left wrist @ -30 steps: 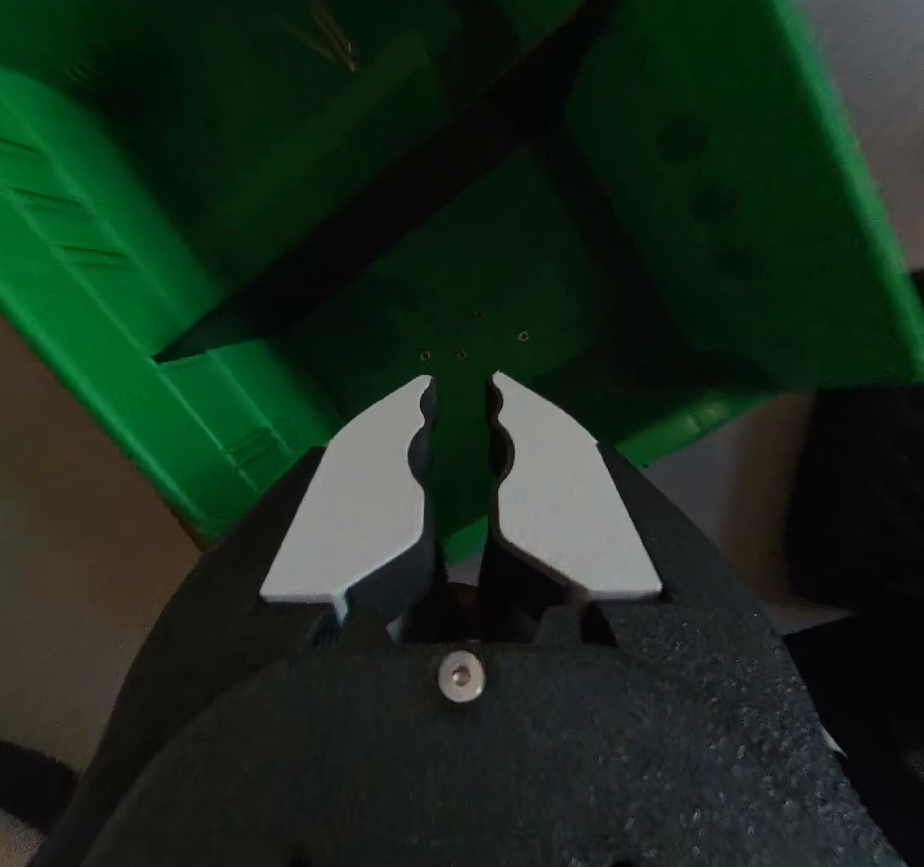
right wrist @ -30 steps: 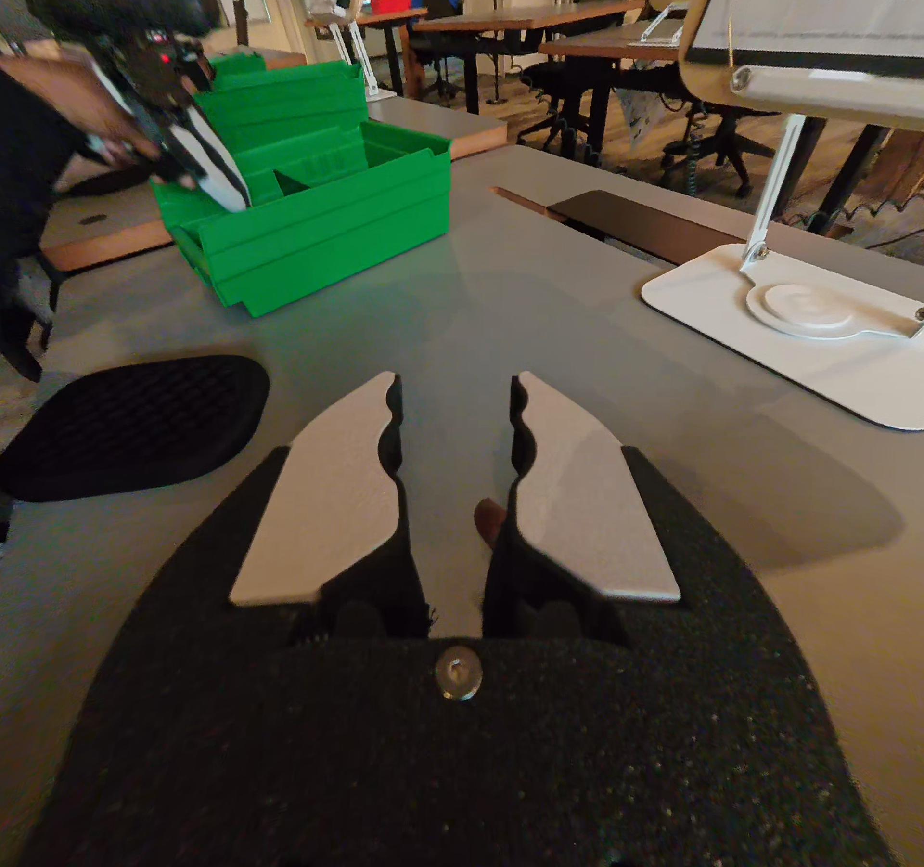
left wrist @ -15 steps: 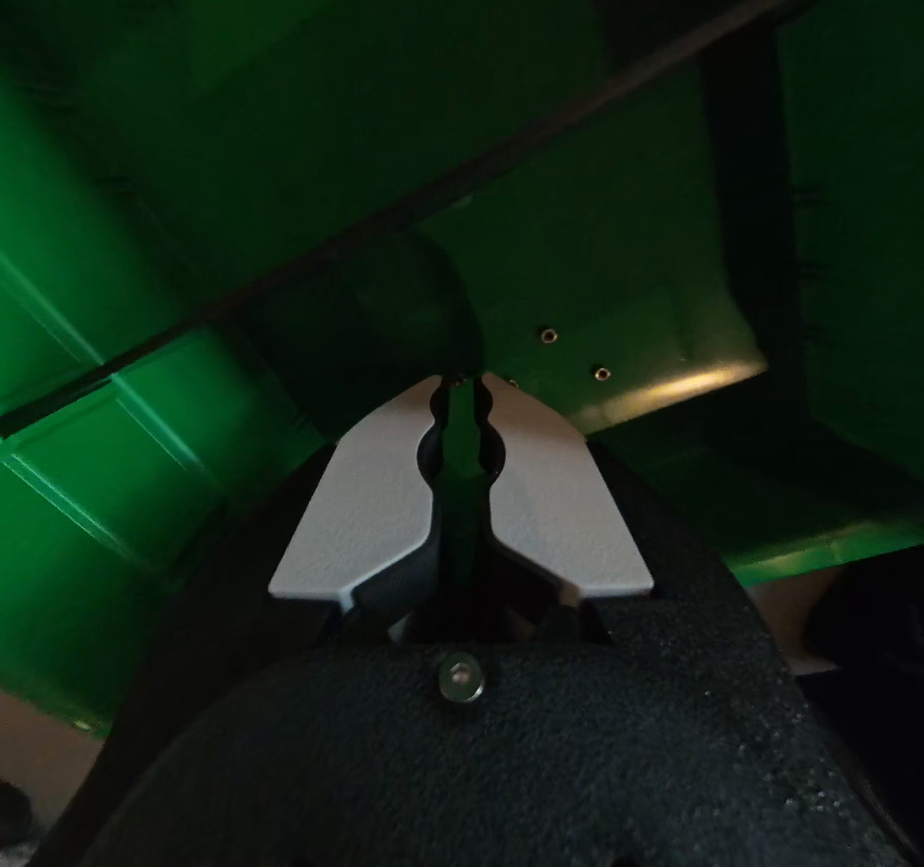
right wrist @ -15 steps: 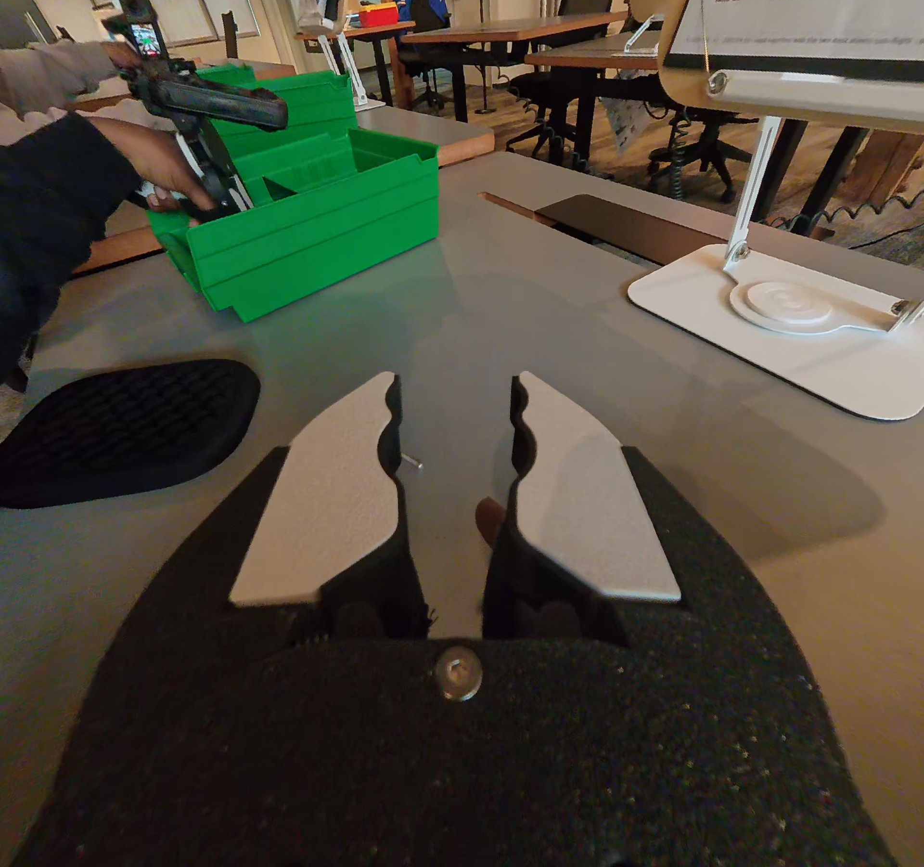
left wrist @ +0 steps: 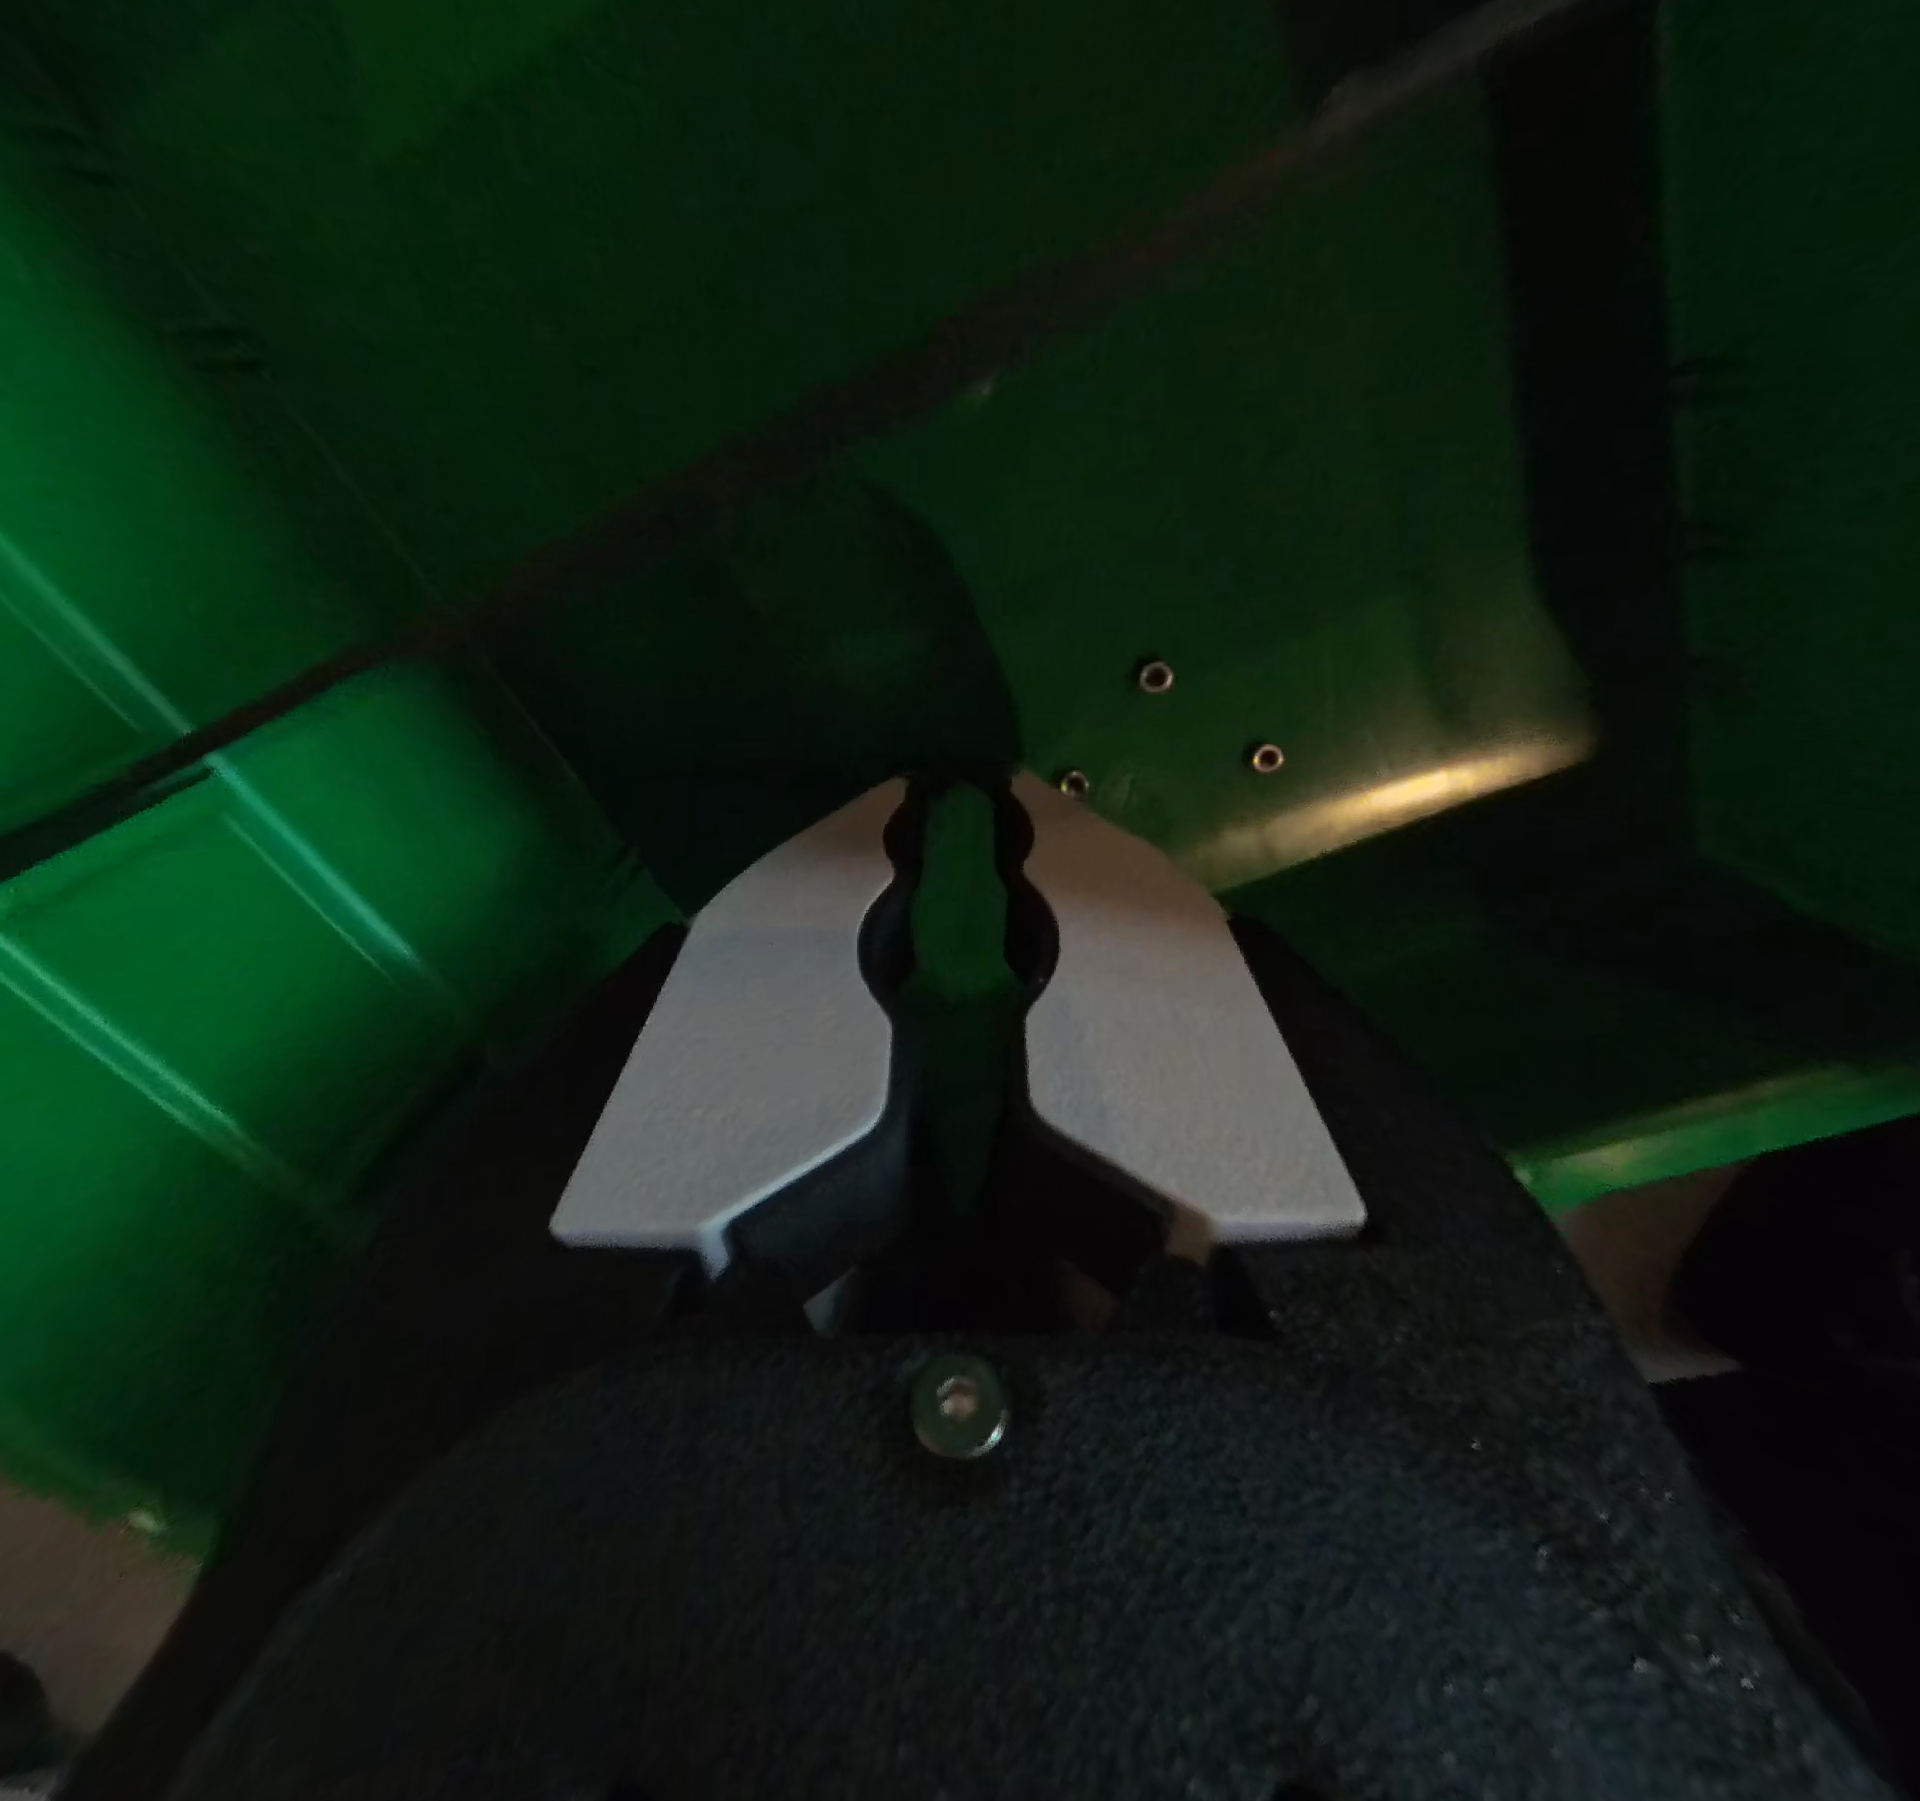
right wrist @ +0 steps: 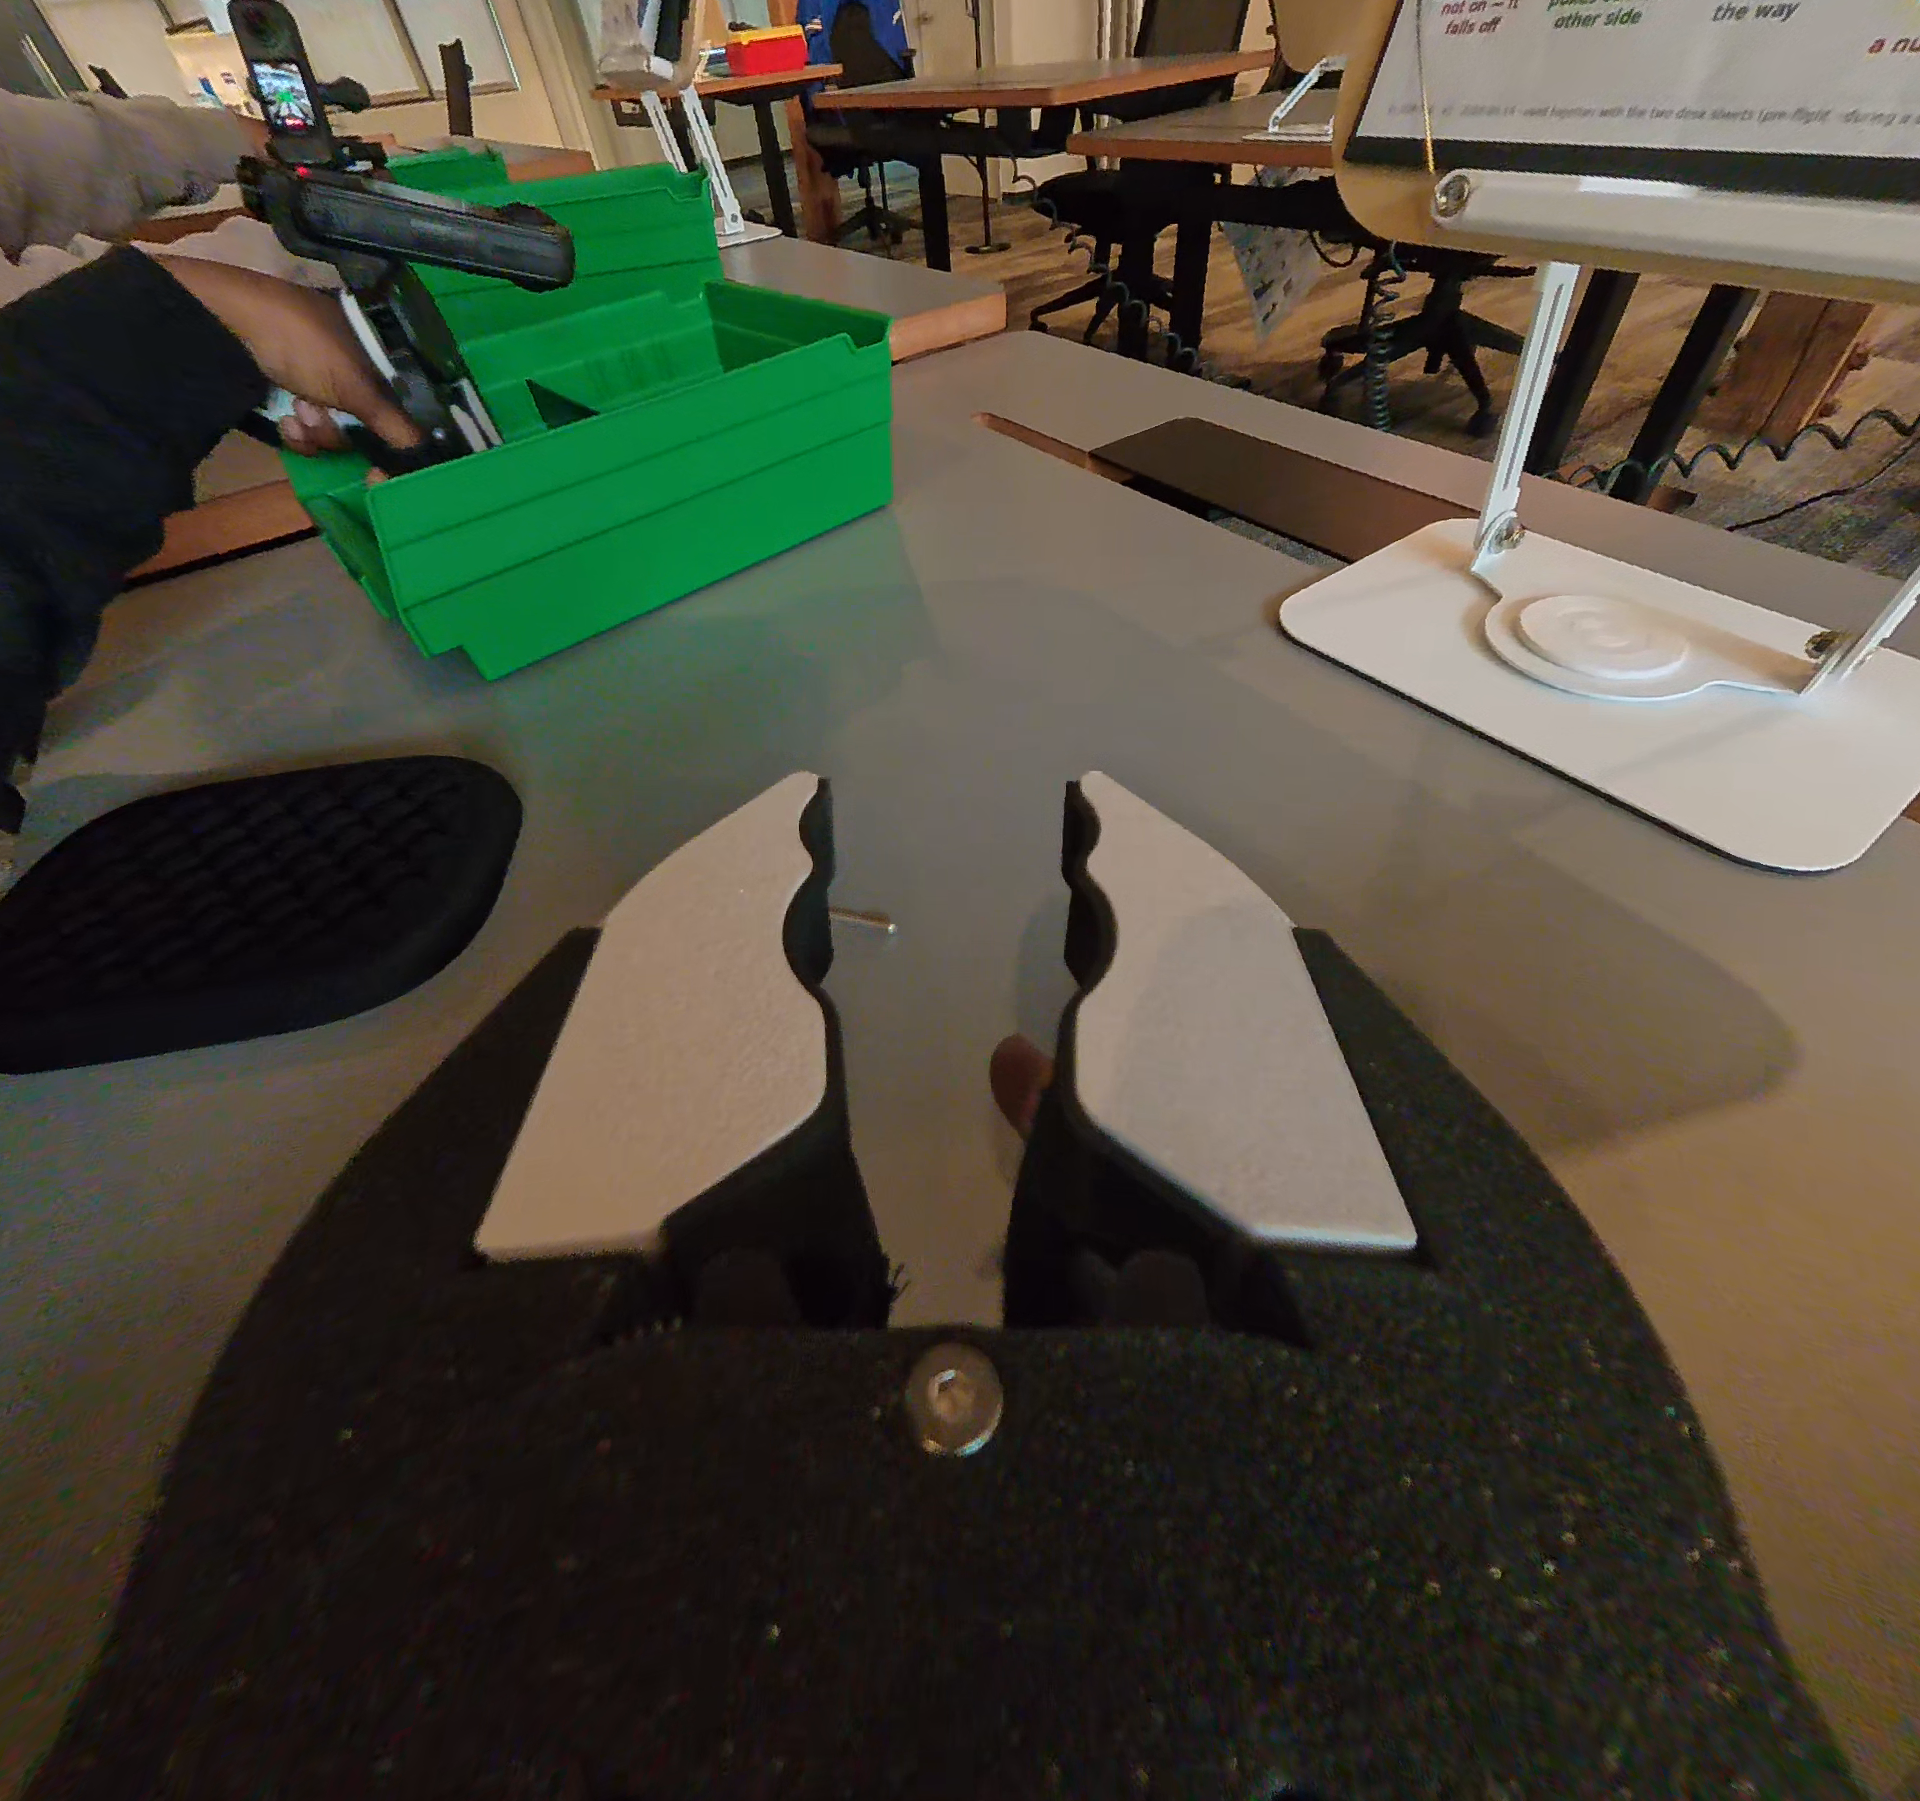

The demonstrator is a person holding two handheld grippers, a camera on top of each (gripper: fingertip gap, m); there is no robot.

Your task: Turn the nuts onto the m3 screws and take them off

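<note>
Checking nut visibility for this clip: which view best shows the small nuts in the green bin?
The left wrist view: three small nuts lie on the green bin floor just past the left gripper. The right wrist view shows only the bin's outside, with its floor hidden, so no nuts appear.

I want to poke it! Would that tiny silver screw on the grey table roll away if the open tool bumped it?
Probably. The screw looks thin and round, lying flat on the smooth table, so it may roll in a curve. It seems light and stiff.

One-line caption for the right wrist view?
Open right gripper over grey table, small screw between its fingers; left gripper reaches into green bin.
</note>
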